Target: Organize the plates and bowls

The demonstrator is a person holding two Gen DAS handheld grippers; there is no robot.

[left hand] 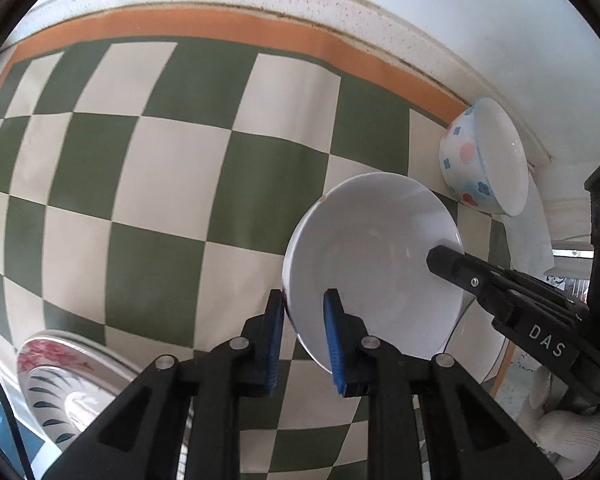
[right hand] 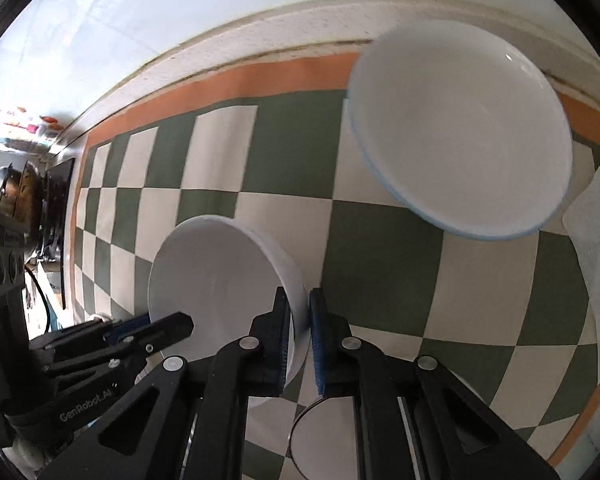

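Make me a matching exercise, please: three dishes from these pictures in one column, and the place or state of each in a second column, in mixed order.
Things
1. plain white ceramic bowl
2. white bowl with blue flowers and pink dots
3. plate with pink flowers and dark leaf marks

Places or states
A. bottom left of the left wrist view, partly cut off
B. rim clamped in the jaws of the left gripper and the right gripper
C. near the orange border of the checked green and cream cloth

Pairs: 1-B, 2-C, 3-A
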